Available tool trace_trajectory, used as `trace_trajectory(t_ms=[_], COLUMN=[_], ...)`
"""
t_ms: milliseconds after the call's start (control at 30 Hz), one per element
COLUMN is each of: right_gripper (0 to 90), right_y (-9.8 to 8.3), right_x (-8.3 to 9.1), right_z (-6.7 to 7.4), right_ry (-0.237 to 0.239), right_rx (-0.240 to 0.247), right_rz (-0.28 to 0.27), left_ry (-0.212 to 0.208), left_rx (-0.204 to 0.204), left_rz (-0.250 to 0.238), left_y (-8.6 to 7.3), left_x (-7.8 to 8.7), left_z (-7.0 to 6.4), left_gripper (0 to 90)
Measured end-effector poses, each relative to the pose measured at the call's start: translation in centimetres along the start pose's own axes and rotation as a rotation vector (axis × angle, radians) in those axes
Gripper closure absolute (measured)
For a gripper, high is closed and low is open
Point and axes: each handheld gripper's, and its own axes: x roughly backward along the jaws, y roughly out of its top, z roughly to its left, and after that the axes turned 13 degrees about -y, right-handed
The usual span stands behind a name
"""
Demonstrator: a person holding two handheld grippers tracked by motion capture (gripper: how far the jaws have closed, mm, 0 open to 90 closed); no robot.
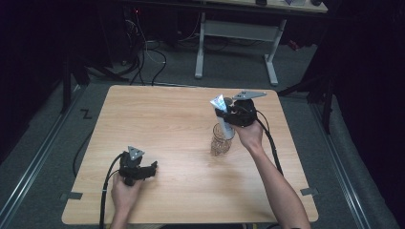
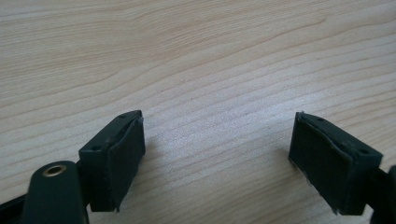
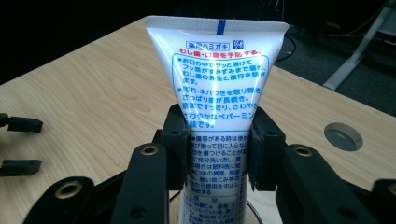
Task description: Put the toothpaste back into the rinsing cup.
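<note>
A white toothpaste tube point(image 1: 219, 106) with blue and red print stands upright, crimped end up, with my right gripper point(image 1: 228, 114) shut on its middle. Its lower end reaches down into a clear glass cup point(image 1: 222, 140) standing on the wooden table point(image 1: 167, 119). In the right gripper view the tube point(image 3: 217, 79) is pinched between both pads of that gripper point(image 3: 219, 149). Near the front left of the table my left gripper point(image 1: 152, 168) lies low, held by a hand. Its jaws are wide open over bare wood in the left gripper view point(image 2: 217, 158).
A round hole point(image 3: 343, 136) sits in the tabletop near the far edge, beyond the cup. A white-legged desk point(image 1: 236, 43) and loose cables point(image 1: 148, 57) stand on the floor behind the table. Cables trail from both grippers toward the front edge.
</note>
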Motion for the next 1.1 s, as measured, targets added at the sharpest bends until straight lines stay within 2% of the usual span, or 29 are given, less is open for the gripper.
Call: trace_trajectory(t_ms=[233,567,1100], right_gripper=[65.2,65.0,64.9], right_y=[-0.3,-0.7,-1.9], right_x=[-0.6,-1.5,-1.8], right_z=[0.0,0.4,0.1], right_ry=[-0.010,-0.024,-0.011], right_rx=[0.001,0.031,0.017], right_rz=[0.018,0.042,0.061], left_ry=[0.000,-0.001,-0.001], left_rx=[-0.001,0.000,0.000], left_rz=[0.001,0.000,0.000], left_y=[0.0,0.0,0.0], left_x=[0.0,0.0,0.0], left_z=[0.0,0.0,0.0], left_gripper=[18.3,18.3,18.3])
